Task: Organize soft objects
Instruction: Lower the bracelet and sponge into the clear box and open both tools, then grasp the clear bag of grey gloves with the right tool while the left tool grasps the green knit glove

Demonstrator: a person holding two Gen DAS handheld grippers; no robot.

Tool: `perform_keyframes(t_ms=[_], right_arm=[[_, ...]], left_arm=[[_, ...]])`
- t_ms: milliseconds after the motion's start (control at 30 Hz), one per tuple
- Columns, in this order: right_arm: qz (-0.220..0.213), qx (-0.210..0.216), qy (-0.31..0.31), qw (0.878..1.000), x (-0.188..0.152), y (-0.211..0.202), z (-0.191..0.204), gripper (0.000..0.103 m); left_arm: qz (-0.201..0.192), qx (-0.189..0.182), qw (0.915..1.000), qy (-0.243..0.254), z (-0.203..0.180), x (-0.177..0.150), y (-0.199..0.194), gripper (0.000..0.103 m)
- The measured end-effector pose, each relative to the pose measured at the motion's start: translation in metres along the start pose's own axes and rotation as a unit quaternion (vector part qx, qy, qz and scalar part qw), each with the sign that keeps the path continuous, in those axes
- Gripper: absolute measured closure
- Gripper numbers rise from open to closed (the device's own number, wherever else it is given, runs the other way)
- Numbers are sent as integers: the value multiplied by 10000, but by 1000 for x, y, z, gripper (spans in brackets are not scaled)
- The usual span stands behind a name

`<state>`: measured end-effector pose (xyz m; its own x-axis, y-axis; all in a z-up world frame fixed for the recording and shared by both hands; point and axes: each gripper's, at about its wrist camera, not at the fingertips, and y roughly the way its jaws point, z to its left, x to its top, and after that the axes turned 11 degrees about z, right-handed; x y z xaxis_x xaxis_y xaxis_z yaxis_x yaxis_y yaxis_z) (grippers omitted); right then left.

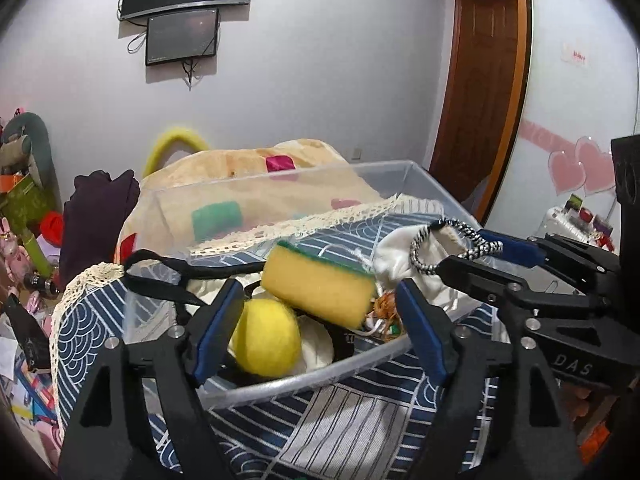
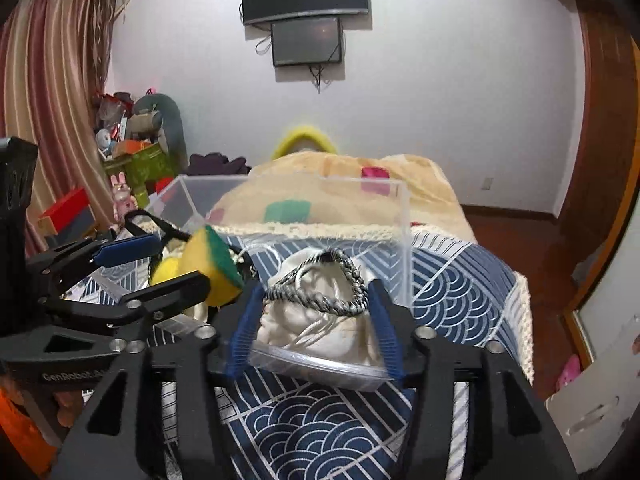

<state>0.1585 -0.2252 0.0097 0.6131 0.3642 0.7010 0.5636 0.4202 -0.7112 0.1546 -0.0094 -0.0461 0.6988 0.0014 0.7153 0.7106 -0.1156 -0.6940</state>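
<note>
A clear plastic storage bin (image 1: 384, 168) sits on a navy wave-patterned cloth with a lace edge (image 1: 344, 412), spread over the bed. Inside it lie several soft things. A yellow felt ball (image 1: 266, 338) rests at the bin's near-left corner, about 7 o'clock in the left wrist view. A yellow sponge with a green scouring face (image 1: 320, 282) sits tilted just above the ball, leaning on the pile and overlapping the ball's upper edge; whether it touches the left claw's pads cannot be told. At 3 o'clock from the sponge lies a white drawstring pouch (image 1: 404, 256) with a black-and-white braided cord (image 1: 420, 252). A black strap (image 1: 188, 268) runs along the bin's left wall, and an orange tangle of string (image 1: 386, 304) shows beneath the sponge.

The left gripper (image 1: 320, 320) hovers over the bin's near edge, its blue pads spread wide and released, the ball and sponge lying between them. The right gripper (image 2: 312, 320) is likewise spread, its pads flanking the pouch at the bin's near-right end without pressing it. Beyond the bin lies a beige blanket with coloured blocks (image 2: 344, 184).
</note>
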Motion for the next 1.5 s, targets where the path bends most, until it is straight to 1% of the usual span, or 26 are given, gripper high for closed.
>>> perform_keyframes(t_ms=[33,133,200,233,267,300,400,500,633,767,900,933,1033,1200,1267,1300,1333,1367,1433,1467,1500], right_arm=[[-73,-6,3,10000,0,-4,0,41],[-306,-33,-18,9995,0,-21,1,32],[-452,-110,-66,9989,-1,-32,6,27],[-510,-132,-81,9986,-2,-36,7,24],[-574,-127,-96,9982,-4,-43,8,23],[-598,-116,-100,9981,-5,-45,10,21],[-643,-49,-112,9979,-12,-54,14,21],[-582,63,-140,9982,-21,-56,19,21],[-377,166,-208,9989,-35,-49,26,21],[-13,259,-348,9991,-54,-35,36,21],[369,501,-372,9974,-68,-19,43,21],[447,575,-365,9967,-75,-18,44,21],[733,757,-448,9934,-83,-6,51,21],[1130,872,-663,9875,-100,10,67,22],[1233,957,-740,9850,-106,13,71,31],[1284,1033,-760,9834,-107,14,72,40],[1339,1159,-771,9812,-108,15,73,52],[1347,1185,-780,9807,-109,15,73,58],[1275,1184,-807,9814,-109,11,72,68],[1222,1157,-815,9824,-108,9,72,69],[1149,1087,-832,9839,-108,6,72,72]], left_arm=[[-36,15,10000,-4,1,0,-4,23],[-180,72,9998,21,1,-2,-20,18],[-312,128,9994,20,0,-4,-33,9],[-370,153,9992,16,0,-6,-38,7],[-436,176,9989,8,0,-8,-45,2],[-490,199,9986,-11,1,-11,-52,1],[-561,232,9981,-83,5,-21,-67,0],[-483,252,9984,-151,10,-34,-75,0],[-288,342,9988,-193,15,-57,-75,0],[72,422,9987,-266,20,-84,-67,0],[423,454,9975,-328,26,-107,-58,0],[462,457,9973,-335,25,-113,-58,0],[624,404,9967,-339,25,-128,-55,0],[863,282,9954,-310,25,-146,-47,0],[932,253,9947,-345,24,-149,-41,1],[948,229,9945,-380,25,-151,-38,0],[970,175,9943,-416,25,-152,-35,1],[985,105,9941,-449,26,-154,-33,1],[988,-162,9938,-492,26,-155,-30,13],[997,-231,9936,-468,25,-155,-30,21],[988,-278,9939,-408,23,-155,-30,26]])
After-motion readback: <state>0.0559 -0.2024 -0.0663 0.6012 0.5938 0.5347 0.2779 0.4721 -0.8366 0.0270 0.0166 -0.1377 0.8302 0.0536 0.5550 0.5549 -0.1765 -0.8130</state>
